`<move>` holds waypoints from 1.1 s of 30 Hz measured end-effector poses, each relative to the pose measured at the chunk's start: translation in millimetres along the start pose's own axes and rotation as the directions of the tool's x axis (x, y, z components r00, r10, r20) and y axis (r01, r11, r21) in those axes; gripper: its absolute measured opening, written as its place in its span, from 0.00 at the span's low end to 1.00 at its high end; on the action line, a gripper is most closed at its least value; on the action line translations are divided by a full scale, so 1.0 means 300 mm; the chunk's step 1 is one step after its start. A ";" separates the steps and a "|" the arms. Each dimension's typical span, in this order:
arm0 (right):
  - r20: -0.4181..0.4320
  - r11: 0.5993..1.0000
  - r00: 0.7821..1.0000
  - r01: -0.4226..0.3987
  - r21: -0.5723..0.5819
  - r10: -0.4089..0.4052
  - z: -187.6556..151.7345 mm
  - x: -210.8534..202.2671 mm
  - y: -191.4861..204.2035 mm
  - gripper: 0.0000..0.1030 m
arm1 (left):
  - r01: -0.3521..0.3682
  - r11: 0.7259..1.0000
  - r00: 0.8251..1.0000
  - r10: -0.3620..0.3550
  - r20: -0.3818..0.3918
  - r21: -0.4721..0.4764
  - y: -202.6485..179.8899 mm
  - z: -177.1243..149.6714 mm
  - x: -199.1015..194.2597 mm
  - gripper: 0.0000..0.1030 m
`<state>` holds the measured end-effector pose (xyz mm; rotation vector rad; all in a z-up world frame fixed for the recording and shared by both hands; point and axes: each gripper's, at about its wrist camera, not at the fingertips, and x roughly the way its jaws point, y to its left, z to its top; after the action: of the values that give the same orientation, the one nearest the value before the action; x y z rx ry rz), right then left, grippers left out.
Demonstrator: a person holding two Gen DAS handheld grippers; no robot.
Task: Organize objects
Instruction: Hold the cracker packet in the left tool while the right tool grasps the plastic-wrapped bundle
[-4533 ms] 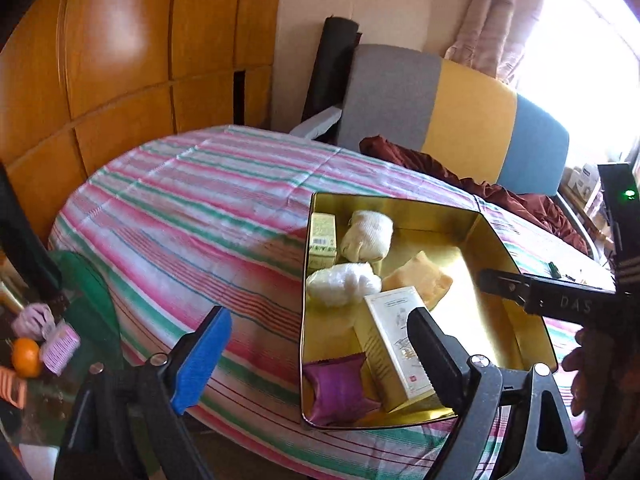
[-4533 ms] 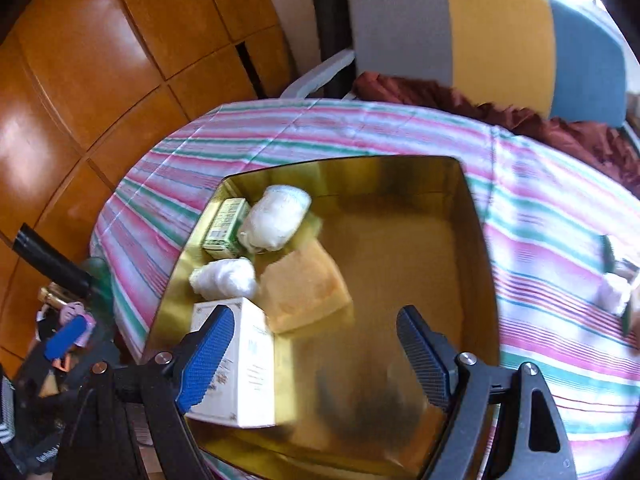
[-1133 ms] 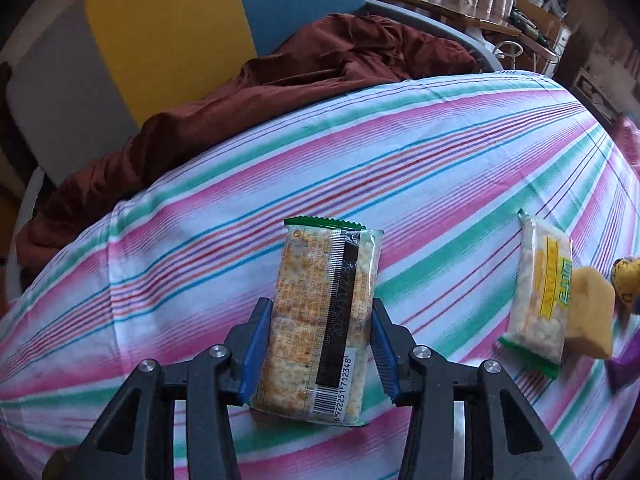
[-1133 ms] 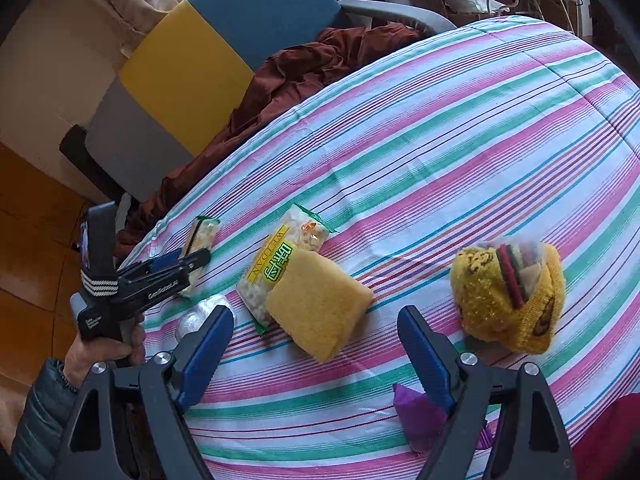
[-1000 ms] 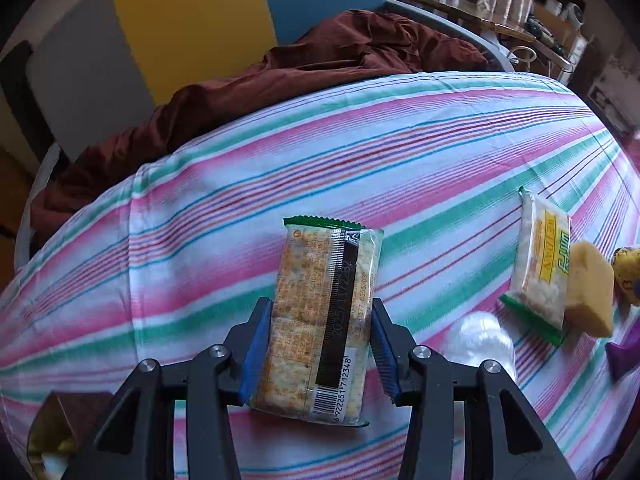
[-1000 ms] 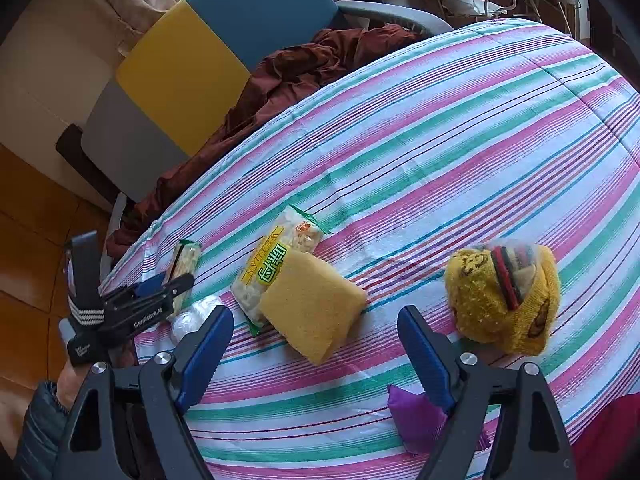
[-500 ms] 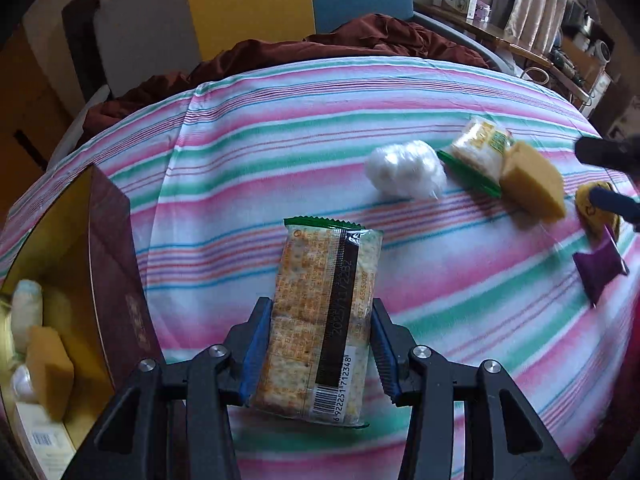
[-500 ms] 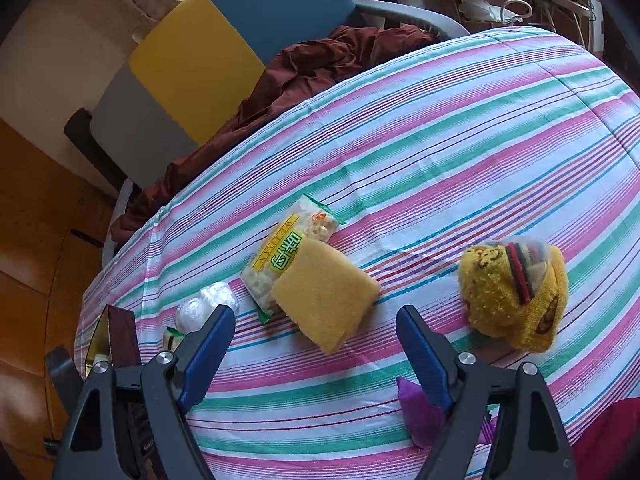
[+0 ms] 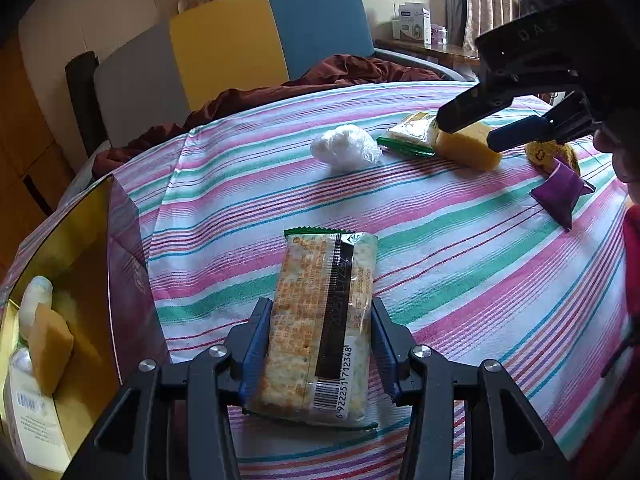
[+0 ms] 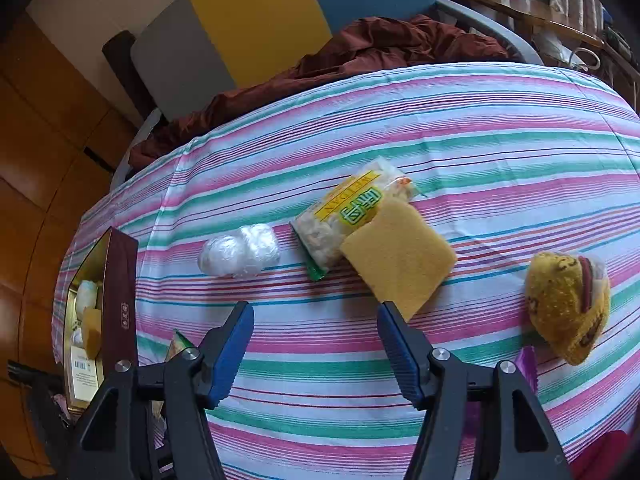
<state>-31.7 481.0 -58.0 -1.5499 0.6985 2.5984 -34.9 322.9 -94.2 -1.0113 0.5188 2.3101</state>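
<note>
- The striped tablecloth covers the whole round table, and its far half, toward the draped chair, is bare and open.
- The gold tin box sits at the left edge of the table, its dark side wall facing the loose items; inside lie a yellow sponge, white bundles and a white carton.
- Only the left wrist view looks into the tin closely; only the right wrist view shows the yellow knitted toy whole, off to the right near the edge.
- Mid-table lie a white wrapped ball, a snack packet and a yellow sponge overlapping the packet's end.
- A purple pouch lies just beside the toy.
- The left gripper is clamped on a cracker packet, carried above the cloth beside the tin.
- The right gripper is closing, nothing between its pads, the sponge just beyond them.
</note>
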 end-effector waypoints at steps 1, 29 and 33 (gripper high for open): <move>-0.009 1.000 1.000 -0.012 -0.009 0.012 0.002 0.007 0.016 0.63 | 0.001 1.000 1.000 -0.001 0.008 0.000 0.003 -0.001 0.002 0.47; -0.133 0.983 0.987 0.067 -0.173 -0.091 -0.040 0.148 0.084 0.50 | -0.003 1.000 0.998 0.002 0.064 0.011 -0.013 -0.021 -0.009 0.46; -0.123 0.978 0.985 0.097 -0.187 -0.121 -0.018 0.166 0.083 0.50 | 0.017 1.000 0.999 -0.017 0.039 -0.002 -0.013 -0.019 -0.043 0.46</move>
<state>-58.5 446.8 -93.2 -1.7719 0.3796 2.5568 -22.1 318.5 -88.6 -0.9660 0.4899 2.3116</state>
